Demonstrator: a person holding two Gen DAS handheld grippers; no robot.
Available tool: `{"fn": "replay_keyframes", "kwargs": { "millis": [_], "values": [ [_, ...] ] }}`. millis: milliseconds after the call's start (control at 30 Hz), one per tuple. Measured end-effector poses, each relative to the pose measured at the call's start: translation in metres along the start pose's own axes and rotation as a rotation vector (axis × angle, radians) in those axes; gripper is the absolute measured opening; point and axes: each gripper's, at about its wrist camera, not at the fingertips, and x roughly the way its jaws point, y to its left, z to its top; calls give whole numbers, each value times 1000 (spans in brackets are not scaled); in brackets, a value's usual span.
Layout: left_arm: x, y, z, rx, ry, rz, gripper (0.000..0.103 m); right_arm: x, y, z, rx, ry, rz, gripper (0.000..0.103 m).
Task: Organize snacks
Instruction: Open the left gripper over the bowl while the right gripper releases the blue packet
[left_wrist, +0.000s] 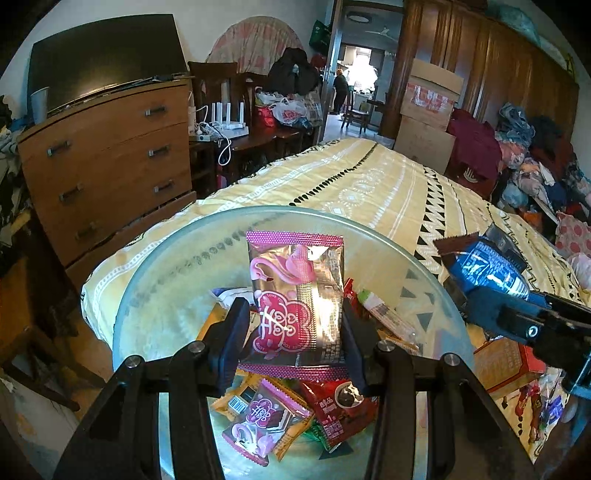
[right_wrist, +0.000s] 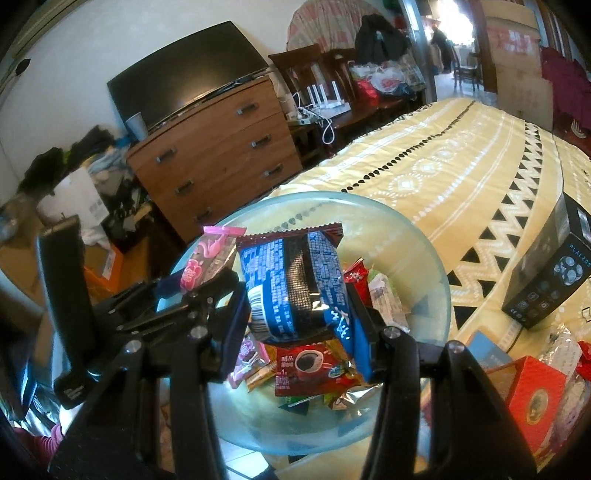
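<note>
My left gripper (left_wrist: 295, 325) is shut on a pink flamingo snack packet (left_wrist: 297, 295) and holds it upright above a clear glass bowl (left_wrist: 155, 295). My right gripper (right_wrist: 299, 317) is shut on a blue snack packet (right_wrist: 295, 280) over the same bowl (right_wrist: 424, 295). The bowl holds several packets, among them a red coffee sachet (left_wrist: 341, 406) that also shows in the right wrist view (right_wrist: 306, 369), and a second pink packet (left_wrist: 258, 424). The right gripper with its blue packet (left_wrist: 487, 269) shows at the right of the left wrist view; the left gripper's pink packet (right_wrist: 210, 258) shows at the left of the right wrist view.
The bowl rests on a bed with a yellow patterned cover (left_wrist: 369, 184). A red box (right_wrist: 532, 395) and a black box (right_wrist: 550, 273) lie on the bed to the right. A wooden dresser (left_wrist: 107, 155) with a TV stands at the left.
</note>
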Motion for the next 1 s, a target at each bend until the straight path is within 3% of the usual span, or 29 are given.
{"fn": "replay_keyframes", "kwargs": {
  "millis": [833, 1000],
  "values": [
    [20, -5, 0, 2, 67, 21, 50, 16, -8, -5, 20, 32, 25, 50],
    [23, -3, 0, -8, 81, 39, 54, 22, -8, -6, 20, 59, 29, 52]
  ]
}}
